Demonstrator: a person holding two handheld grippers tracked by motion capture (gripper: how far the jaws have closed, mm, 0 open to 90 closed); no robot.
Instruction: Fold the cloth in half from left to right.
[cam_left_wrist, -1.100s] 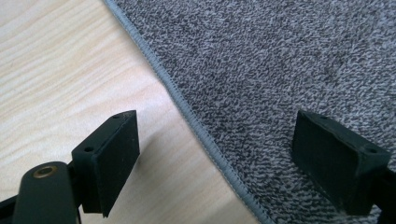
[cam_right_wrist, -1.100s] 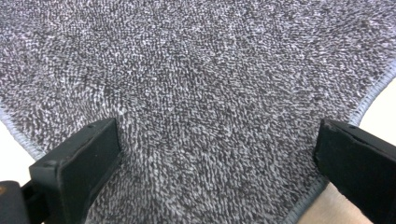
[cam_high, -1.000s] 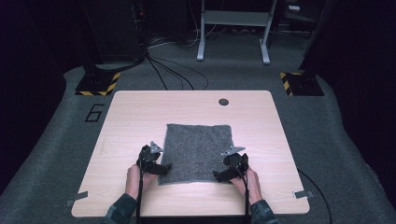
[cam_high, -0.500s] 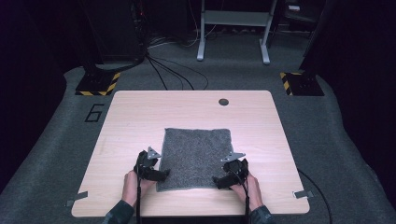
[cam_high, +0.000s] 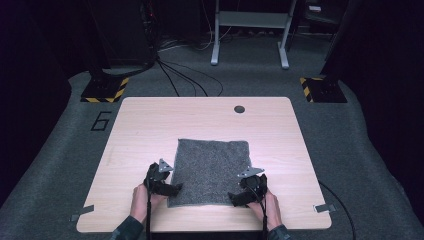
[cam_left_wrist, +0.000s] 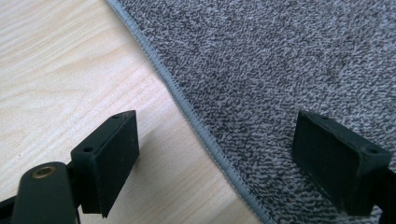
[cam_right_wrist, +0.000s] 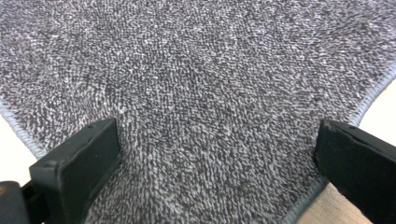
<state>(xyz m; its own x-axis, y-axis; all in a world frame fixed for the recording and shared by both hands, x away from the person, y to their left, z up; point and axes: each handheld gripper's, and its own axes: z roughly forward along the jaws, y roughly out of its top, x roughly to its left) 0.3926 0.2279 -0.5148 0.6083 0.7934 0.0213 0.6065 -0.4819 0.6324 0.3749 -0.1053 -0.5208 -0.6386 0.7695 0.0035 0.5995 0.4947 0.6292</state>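
A grey towel lies flat on the wooden table, close to the person's side. The left gripper is at the towel's near left corner with its jaws wide apart, one over the wood and one over the towel, holding nothing. The right gripper is at the near right corner, jaws wide apart over the towel, and it holds nothing too.

Towel lies flat on table, toward the near edge, roughly centred left to right. Left gripper at the towel's near-left corner; in the left gripper view its jaws straddle the hem. Right gripper at the near-right corner, jaws apparently over the cloth. Cable hole behind the towel, near the far edge.
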